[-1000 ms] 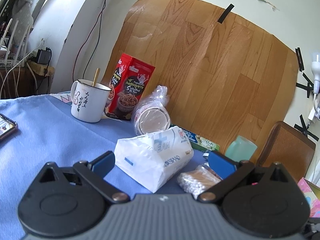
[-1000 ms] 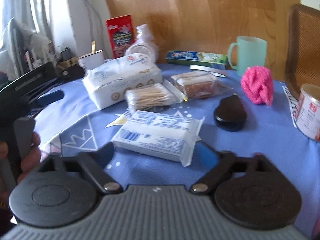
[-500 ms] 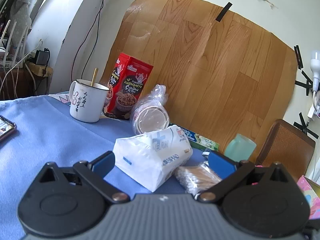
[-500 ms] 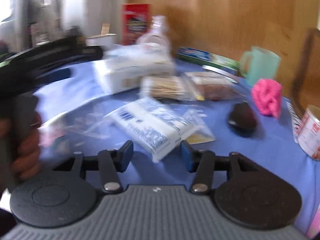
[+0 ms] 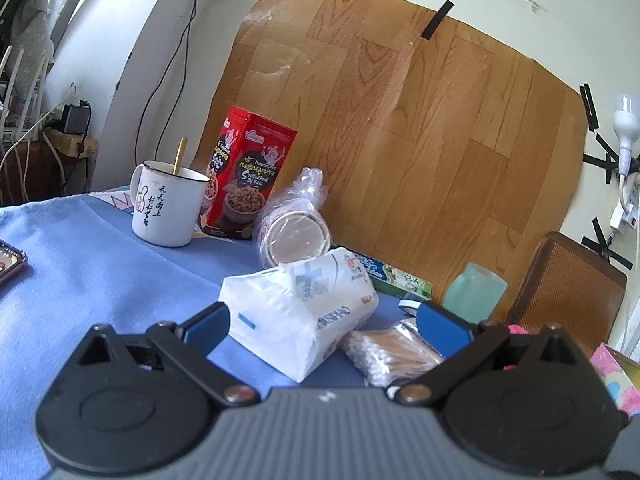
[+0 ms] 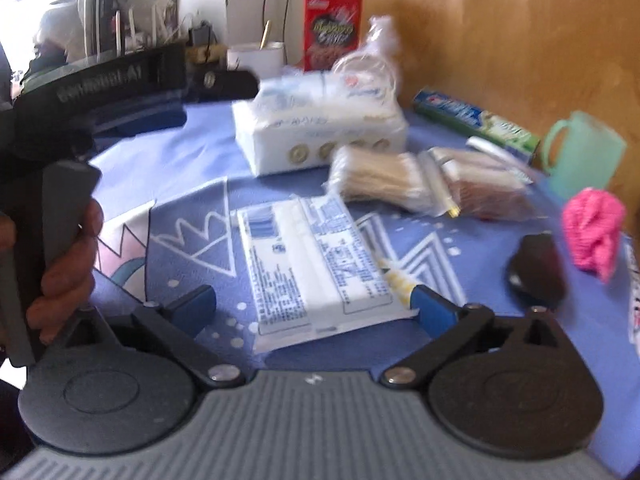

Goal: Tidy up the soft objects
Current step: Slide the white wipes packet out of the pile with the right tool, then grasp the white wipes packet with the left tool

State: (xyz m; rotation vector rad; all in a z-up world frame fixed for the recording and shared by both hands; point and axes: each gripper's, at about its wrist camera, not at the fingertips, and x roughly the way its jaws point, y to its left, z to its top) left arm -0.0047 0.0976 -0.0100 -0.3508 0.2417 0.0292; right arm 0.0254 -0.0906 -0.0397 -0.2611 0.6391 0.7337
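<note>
table [image 6: 500, 340], blue patterned cloth, cluttered.

left gripper [image 5: 324, 322]: fingers spread wide, holding nothing; raised over the table's left part. the large white tissue pack [image 5: 304, 308] lies on the cloth between and beyond the finger tips, not touched. in the right wrist view the same gripper [image 6: 132, 88] appears at upper left, a hand [image 6: 60, 264] around its handle.

right gripper [image 6: 314, 304]: fingers spread, holding nothing; the flat tissue packet [image 6: 312, 264], printed side up, lies on the cloth between them, its near end level with the tips. whether either tip touches it cannot be told.

soft items, other: bag of cotton swabs [image 6: 380, 180] just beside the large pack [image 6: 320, 132]; pink knitted cloth [image 6: 594, 232] at the right, near the green mug [image 6: 580, 156].

other items: clear packet with brown contents [image 6: 484, 188] against the swab bag; dark oval object [image 6: 536, 272] near the pink cloth; toothpaste box [image 6: 476, 120] along the wooden wall panel [image 5: 400, 132]; white enamel mug [image 5: 168, 204] with a spoon; red snack box [image 5: 248, 176] upright behind it; bagged stack of paper cups [image 5: 292, 224] on its side; phone [image 5: 10, 266] at the left edge; chair back [image 5: 564, 284] at the right.
</note>
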